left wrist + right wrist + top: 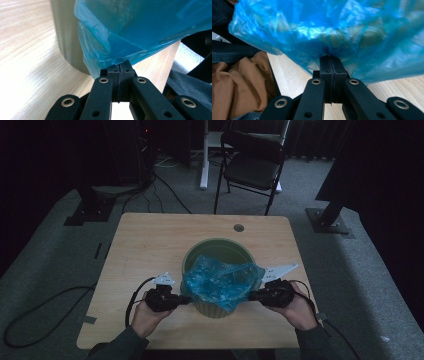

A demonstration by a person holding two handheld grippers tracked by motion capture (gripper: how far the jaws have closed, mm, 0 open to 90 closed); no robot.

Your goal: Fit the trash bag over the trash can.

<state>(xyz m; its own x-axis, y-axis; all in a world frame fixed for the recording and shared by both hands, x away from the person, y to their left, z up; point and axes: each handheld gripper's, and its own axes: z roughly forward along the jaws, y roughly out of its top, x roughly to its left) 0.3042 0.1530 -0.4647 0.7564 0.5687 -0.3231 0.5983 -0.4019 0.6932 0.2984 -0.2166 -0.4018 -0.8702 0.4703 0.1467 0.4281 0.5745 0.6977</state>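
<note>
A green round bin (220, 251) stands on the wooden table (145, 245). A crumpled blue plastic bag (220, 282) is draped over its near rim. My left gripper (185, 299) is at the bag's left side, jaws shut on its edge. In the left gripper view the blue plastic bag (130, 32) hangs beside the bin wall (66, 37), with its film pinched between the pads of the left gripper (120, 67). My right gripper (252, 295) grips the bag's right side. In the right gripper view the right gripper (329, 58) is shut on the blue plastic bag (324, 27).
A small round hole (238, 227) lies near the table's far edge. A black folding chair (252, 162) stands beyond the table. Cables run over the grey carpet at left (45, 305). A person's brown and dark clothing (239, 80) lies near the table's front edge.
</note>
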